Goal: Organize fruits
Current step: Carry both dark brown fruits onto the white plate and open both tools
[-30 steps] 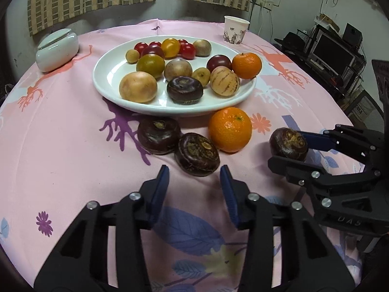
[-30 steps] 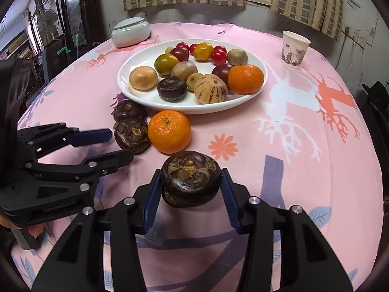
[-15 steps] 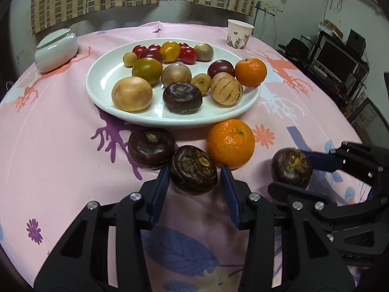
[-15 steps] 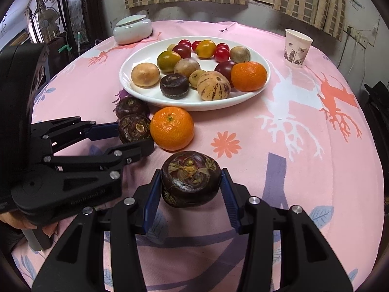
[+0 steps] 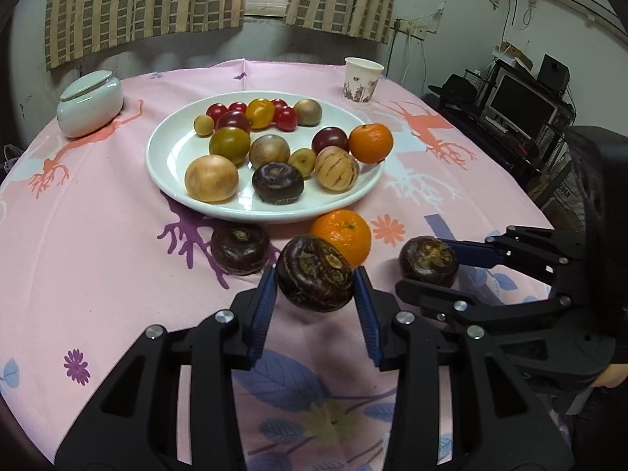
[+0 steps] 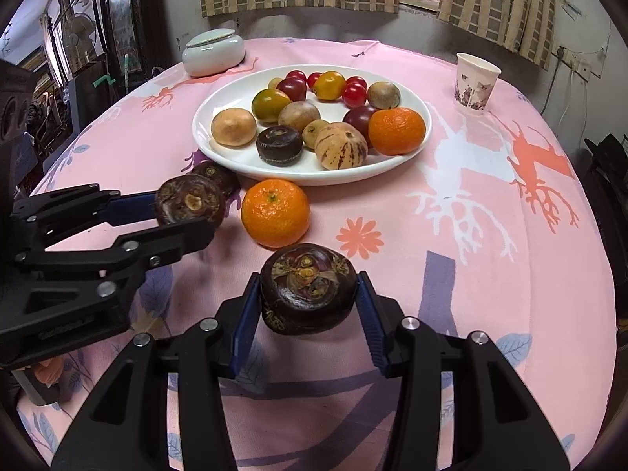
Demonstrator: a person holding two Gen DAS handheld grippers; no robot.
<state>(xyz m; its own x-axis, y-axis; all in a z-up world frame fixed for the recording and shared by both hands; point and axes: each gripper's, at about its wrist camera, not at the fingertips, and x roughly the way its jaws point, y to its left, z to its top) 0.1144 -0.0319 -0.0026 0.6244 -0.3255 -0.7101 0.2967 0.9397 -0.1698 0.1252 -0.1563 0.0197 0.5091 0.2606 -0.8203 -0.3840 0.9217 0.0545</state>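
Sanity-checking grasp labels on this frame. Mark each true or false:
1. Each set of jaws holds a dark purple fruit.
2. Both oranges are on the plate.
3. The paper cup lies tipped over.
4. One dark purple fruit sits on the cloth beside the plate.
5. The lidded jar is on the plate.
1. True. The left gripper and right gripper are each shut on a dark purple fruit.
2. False. One orange is on the plate; the other is on the cloth.
3. False. The paper cup stands upright.
4. True.
5. False. The lidded jar sits on the cloth, apart from the plate.
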